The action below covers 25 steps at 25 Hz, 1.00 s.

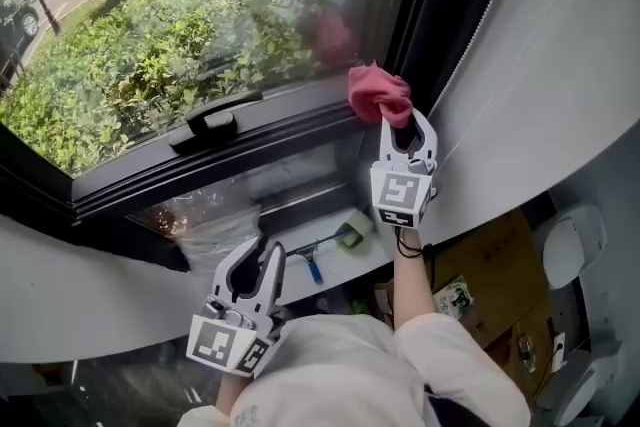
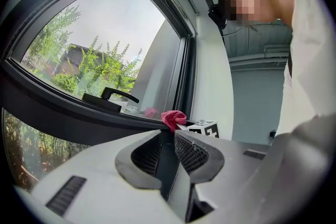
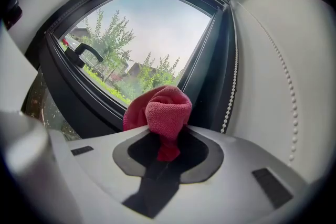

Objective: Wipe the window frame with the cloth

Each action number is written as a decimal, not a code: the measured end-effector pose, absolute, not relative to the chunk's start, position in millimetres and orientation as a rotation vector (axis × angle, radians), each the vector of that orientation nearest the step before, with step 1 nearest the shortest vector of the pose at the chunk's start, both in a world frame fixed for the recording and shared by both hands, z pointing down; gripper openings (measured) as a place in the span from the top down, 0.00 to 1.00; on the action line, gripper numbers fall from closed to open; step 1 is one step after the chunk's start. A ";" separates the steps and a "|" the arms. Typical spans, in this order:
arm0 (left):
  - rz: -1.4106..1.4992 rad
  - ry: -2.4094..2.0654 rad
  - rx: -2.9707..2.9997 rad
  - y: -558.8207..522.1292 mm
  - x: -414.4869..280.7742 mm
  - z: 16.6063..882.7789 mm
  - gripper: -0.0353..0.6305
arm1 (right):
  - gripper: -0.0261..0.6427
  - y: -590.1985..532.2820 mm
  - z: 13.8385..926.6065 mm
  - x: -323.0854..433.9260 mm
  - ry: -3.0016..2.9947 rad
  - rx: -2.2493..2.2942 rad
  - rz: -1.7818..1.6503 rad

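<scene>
1. Red terry cloth [image 3: 160, 107] is bunched into a ball and clamped between the jaws of the right gripper [image 3: 165, 136]. A short tail of it hangs down into the hollow behind the pads.
2. In the head view the right gripper [image 1: 405, 120] reaches far and up. The cloth [image 1: 378, 93] at its tip is at the right end of the window frame [image 1: 250, 140], in the corner where the lower rail meets the dark upright. I cannot tell whether the cloth presses on the frame or sits just off it.
3. The left gripper [image 1: 262, 250] is held low and near, left of the right one and well apart from the frame. In its own view the left gripper [image 2: 168, 136] has its jaws drawn together with nothing between them.
4. From that left view, the cloth [image 2: 172, 117] shows beyond the jaw tips, with the right gripper's marker cube just right of it.
5. A black handle [image 1: 210, 120] sits on the lower rail, left of the cloth and well apart from it.
6. Green shrubs [image 1: 150, 45] fill the glass beyond the frame.
7. Right of the dark upright hangs a white blind [image 1: 560, 65], with a bead chain [image 3: 231, 86] running down its edge.
8. Below the frame, on the pale sill, lies a small blue-handled tool [image 1: 320, 253]. A cardboard box [image 1: 490, 265] stands lower right.
9. The person's pale sleeve [image 1: 440, 355] fills the near edge.
</scene>
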<state>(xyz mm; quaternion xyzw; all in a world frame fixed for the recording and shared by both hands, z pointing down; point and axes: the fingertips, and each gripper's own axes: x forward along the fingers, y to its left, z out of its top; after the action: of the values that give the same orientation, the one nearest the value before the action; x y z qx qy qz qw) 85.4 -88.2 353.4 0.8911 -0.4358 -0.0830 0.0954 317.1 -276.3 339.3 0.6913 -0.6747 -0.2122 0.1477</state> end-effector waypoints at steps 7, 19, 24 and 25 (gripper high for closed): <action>-0.248 -1.336 2.613 -84.6 87.9 356.8 0.81 | 0.80 -276.5 342.3 316.5 -1.963 1.968 -0.613; -0.269 -1.332 2.618 -85.4 88.7 354.4 0.81 | 0.80 -276.9 341.6 315.2 -2.016 1.967 -0.542; -0.272 -1.280 2.676 -92.6 101.8 346.3 0.81 | 0.80 -276.4 342.9 315.9 -2.035 1.937 -0.531; -0.273 -1.269 2.688 -94.2 104.0 344.5 0.81 | 0.80 -276.1 342.8 315.5 -2.038 1.933 -0.525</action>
<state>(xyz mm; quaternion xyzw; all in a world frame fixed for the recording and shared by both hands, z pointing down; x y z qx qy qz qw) 104.0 -94.2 344.5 0.8978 -0.4237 -0.0911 0.0784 315.5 -276.1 342.8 0.6696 -0.7061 -0.1818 0.1414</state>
